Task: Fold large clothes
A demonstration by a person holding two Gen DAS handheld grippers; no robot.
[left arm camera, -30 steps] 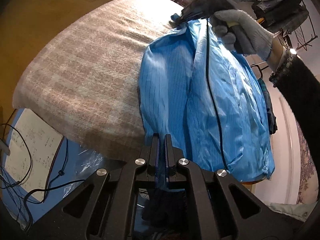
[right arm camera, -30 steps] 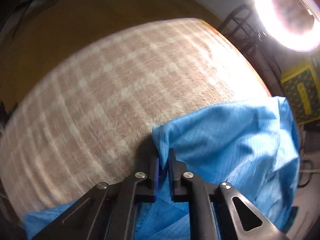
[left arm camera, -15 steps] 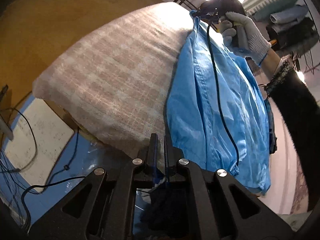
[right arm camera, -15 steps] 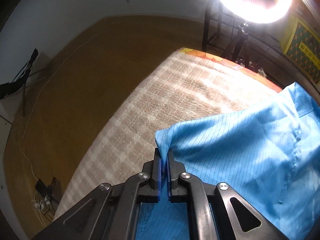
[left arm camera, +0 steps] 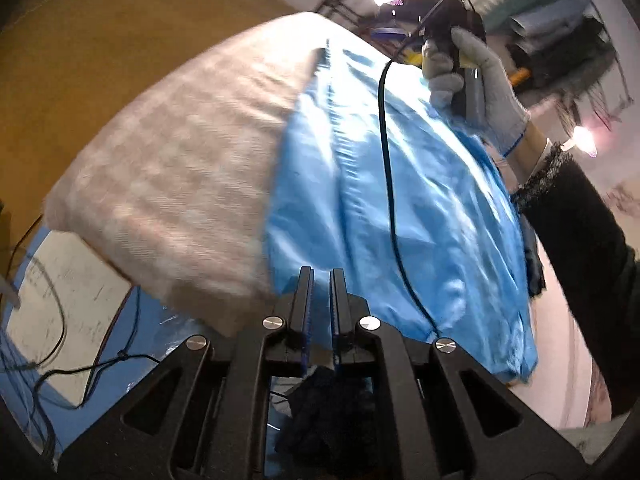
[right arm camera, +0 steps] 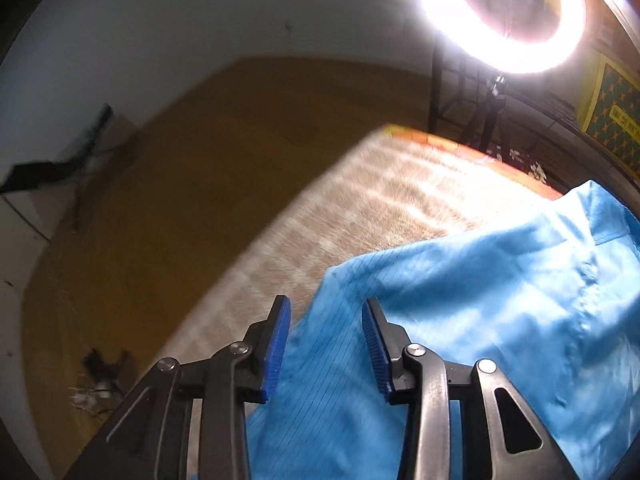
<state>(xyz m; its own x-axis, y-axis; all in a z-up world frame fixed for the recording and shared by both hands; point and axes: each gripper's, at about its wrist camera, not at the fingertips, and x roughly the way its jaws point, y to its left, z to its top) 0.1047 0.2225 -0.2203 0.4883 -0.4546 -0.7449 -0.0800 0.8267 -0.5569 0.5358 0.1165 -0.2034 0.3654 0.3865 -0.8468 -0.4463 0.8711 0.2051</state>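
A large blue garment [left arm camera: 384, 208] lies along the right side of a table covered by a beige plaid blanket [left arm camera: 180, 184]. My left gripper [left arm camera: 320, 276] hovers at the garment's near edge with its jaws a narrow gap apart and nothing between them. In the right wrist view my right gripper [right arm camera: 326, 308] is open above the blue garment [right arm camera: 480, 304], its blue pads apart and empty. In the left wrist view the right gripper's body [left arm camera: 452, 44], held by a gloved hand, hangs over the garment's far end.
A bright ring light [right arm camera: 500, 12] on a stand is behind the table. A rack with folded clothes [left arm camera: 560, 28] stands at the back right. Cables and a white sheet [left arm camera: 52, 296] lie on the blue floor at the left. A black cable [left arm camera: 390, 184] hangs over the garment.
Both grippers have let go of the garment: the right jaws opened wide, the left opened slightly. The garment has been drawn out and now lies flat on the table's right side.
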